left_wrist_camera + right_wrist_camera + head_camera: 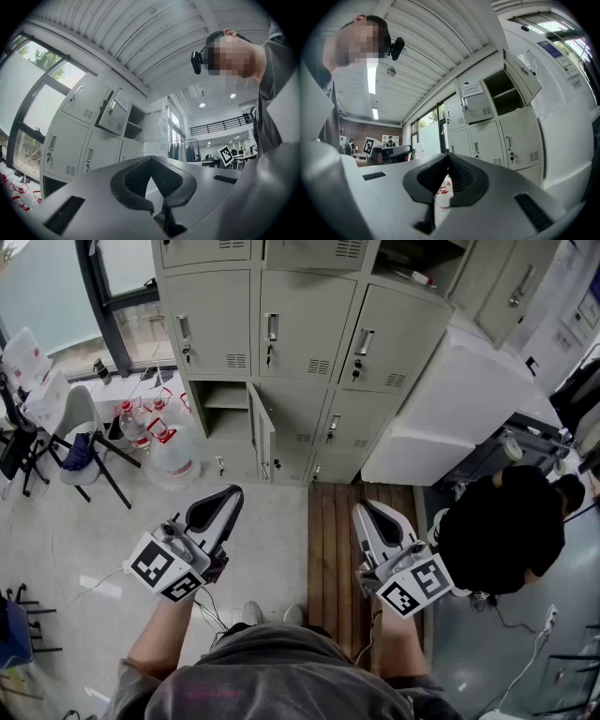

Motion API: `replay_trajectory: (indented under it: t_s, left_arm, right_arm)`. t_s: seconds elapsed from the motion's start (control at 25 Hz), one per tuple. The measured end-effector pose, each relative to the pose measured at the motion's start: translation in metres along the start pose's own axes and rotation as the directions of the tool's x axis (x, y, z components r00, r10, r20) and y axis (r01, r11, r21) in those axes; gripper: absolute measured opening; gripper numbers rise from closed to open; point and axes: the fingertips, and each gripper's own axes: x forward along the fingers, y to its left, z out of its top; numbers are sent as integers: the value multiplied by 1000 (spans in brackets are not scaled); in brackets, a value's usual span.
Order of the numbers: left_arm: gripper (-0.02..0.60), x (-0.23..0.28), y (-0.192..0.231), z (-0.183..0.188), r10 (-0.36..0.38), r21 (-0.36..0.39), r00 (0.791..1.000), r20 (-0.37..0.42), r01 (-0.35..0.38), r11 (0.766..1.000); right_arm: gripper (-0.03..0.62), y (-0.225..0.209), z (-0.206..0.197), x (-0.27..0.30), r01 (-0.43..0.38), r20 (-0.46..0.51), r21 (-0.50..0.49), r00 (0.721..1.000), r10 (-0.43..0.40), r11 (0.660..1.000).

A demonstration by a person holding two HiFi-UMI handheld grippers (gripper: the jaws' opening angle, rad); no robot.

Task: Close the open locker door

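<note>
The grey locker bank (300, 334) stands ahead of me. In its lower row one door (262, 433) swings out towards me beside its open compartment (223, 407). Both grippers hang well short of it, over the floor, and hold nothing. The left gripper (229, 495) points at the open door with its jaws together. The right gripper (363, 512) is shut over the wooden strip. The left gripper view shows that gripper (151, 161) shut, with the open door (115, 111) far off at the left. In the right gripper view the right gripper (448, 157) is shut, and an open compartment (505, 96) shows beyond it.
Large water jugs (173, 451) sit on the floor left of the lockers, near a white chair (75, 418). A wooden floor strip (337, 549) runs to the lockers. A big white cabinet (450, 409) leans at the right, with a person in black (502, 526) beside it.
</note>
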Motion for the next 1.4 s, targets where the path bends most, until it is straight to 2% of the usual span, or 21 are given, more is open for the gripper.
replay_trajectory:
  t_s: [0.72, 1.12, 1.4]
  left_arm:
    - [13, 10, -28, -2, 3, 15, 1000, 1, -3, 1000]
    - [14, 47, -65, -5, -25, 49, 1000, 10, 24, 999]
    - [13, 85, -77, -2, -71, 75, 997, 17, 69, 995]
  right_arm:
    - [23, -10, 3, -23, -12, 12, 30, 1000, 12, 999]
    - [23, -37, 17, -56, -24, 28, -3, 999, 24, 1000]
    - [23, -72, 34, -68, 12, 56, -29, 998, -10, 1000]
